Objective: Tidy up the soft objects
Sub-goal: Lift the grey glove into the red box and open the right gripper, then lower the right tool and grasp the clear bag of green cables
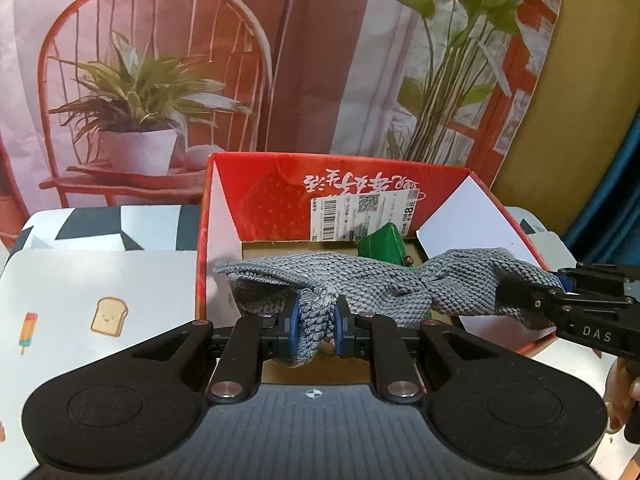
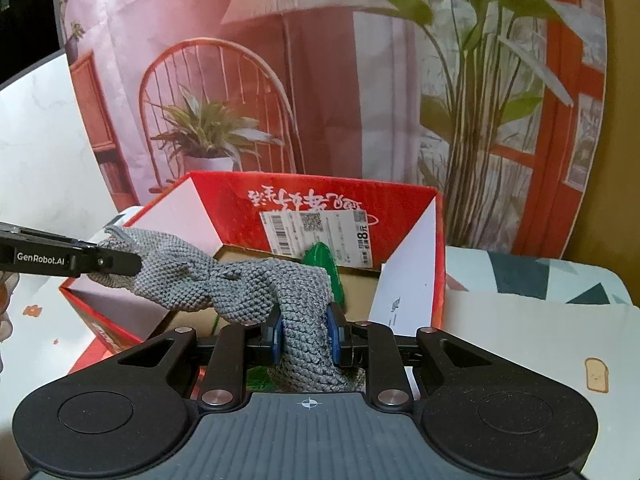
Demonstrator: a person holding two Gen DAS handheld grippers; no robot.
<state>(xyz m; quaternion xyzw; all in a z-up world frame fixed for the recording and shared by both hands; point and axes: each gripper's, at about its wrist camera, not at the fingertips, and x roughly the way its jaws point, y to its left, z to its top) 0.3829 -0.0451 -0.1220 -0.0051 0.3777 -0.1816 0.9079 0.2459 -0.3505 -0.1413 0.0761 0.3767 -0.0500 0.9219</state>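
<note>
One grey knitted cloth hangs stretched above the one open red box, over its near rim, the left gripper and right gripper each clamped on an end, one green soft toy inside by the far wall.

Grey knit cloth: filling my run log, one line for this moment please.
grey knit cloth | left gripper, right gripper shut on ends | over red box

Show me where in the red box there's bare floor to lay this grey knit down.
The brown floor of the red box shows bare at its near-left, between the left wall and the green soft item. The far-right by the labelled back wall is crowded. The grey knit, gripped by left gripper and right gripper, hides the middle.
</note>
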